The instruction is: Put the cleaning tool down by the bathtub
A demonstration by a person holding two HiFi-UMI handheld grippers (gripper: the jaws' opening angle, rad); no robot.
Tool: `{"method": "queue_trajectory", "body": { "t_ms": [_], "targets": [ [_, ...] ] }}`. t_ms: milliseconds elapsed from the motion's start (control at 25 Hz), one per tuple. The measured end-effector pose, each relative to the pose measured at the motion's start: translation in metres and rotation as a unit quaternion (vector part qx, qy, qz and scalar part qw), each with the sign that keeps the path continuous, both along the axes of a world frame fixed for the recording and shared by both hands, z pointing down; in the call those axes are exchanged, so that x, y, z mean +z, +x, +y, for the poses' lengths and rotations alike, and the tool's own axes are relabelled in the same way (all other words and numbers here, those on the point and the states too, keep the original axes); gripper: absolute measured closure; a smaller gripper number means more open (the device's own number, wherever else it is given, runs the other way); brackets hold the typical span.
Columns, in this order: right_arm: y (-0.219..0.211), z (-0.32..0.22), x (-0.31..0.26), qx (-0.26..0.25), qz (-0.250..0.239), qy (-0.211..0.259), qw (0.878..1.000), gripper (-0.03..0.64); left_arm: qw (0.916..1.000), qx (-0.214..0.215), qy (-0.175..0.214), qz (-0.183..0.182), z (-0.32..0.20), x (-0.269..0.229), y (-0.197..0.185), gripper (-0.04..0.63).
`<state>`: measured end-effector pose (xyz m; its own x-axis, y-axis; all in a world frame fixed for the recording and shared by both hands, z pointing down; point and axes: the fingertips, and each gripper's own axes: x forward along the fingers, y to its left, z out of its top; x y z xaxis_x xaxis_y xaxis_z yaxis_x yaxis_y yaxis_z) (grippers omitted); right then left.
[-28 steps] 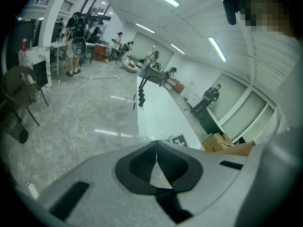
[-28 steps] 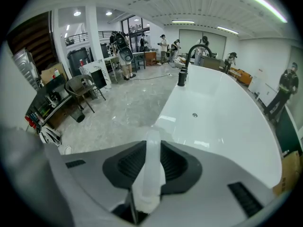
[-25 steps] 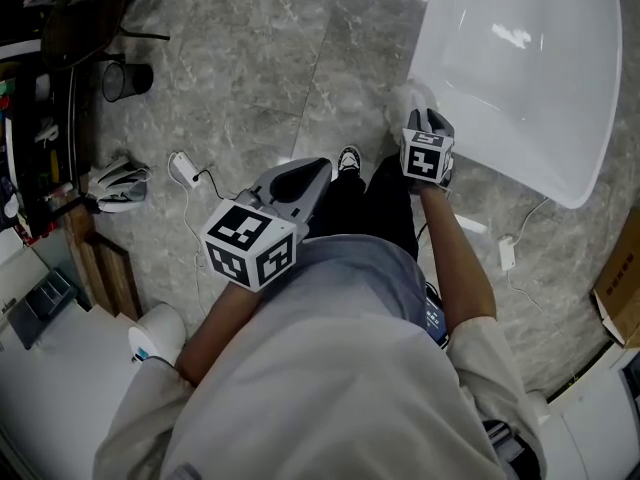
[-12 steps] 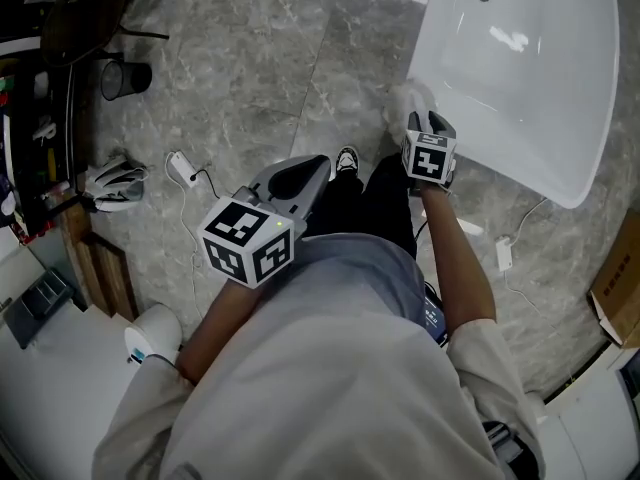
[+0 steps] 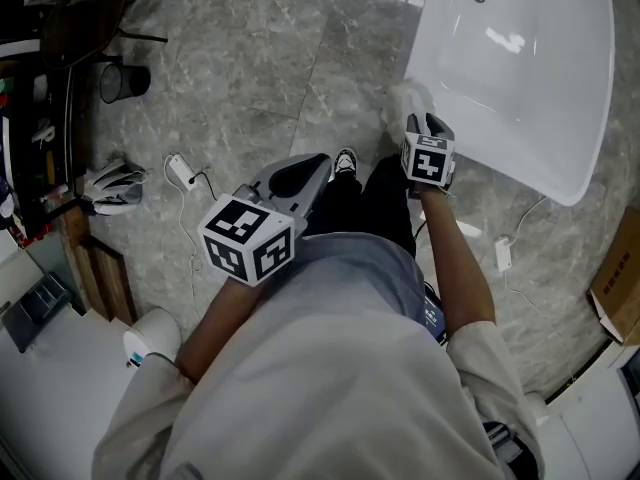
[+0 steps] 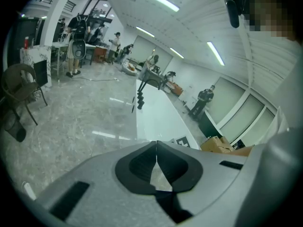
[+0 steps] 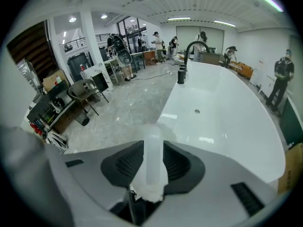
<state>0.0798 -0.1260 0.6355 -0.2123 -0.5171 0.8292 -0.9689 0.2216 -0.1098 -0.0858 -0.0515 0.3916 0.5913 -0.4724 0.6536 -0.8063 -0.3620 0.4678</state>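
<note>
Release beside the bathtub [image 5: 520, 68]: right gripper [image 5: 428, 120], jaws just opened wide, has the cleaning tool [image 7: 154, 145] standing unclamped between them, close to the tub wall. Drawing straight back should avoid tipping it. Left gripper [image 6: 156, 145] is closed and empty.

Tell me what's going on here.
A person stands next to the white bathtub with a gripper in each hand. The right gripper has the cleaning tool by its handle between its fingers. These have just been opening, so it seems to be letting the tool go by the tub's edge. The left gripper is shut and empty.
</note>
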Motion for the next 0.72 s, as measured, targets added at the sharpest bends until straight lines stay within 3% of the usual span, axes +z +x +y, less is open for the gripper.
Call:
{"method": "queue_trajectory", "body": {
  "t_ms": [720],
  "targets": [
    [0.0,0.014,-0.02,0.01,-0.014,0.009,1.0,0.505,0.9996,0.006,0.02,0.017,0.0,-0.01,-0.002,0.586]
  ]
}}
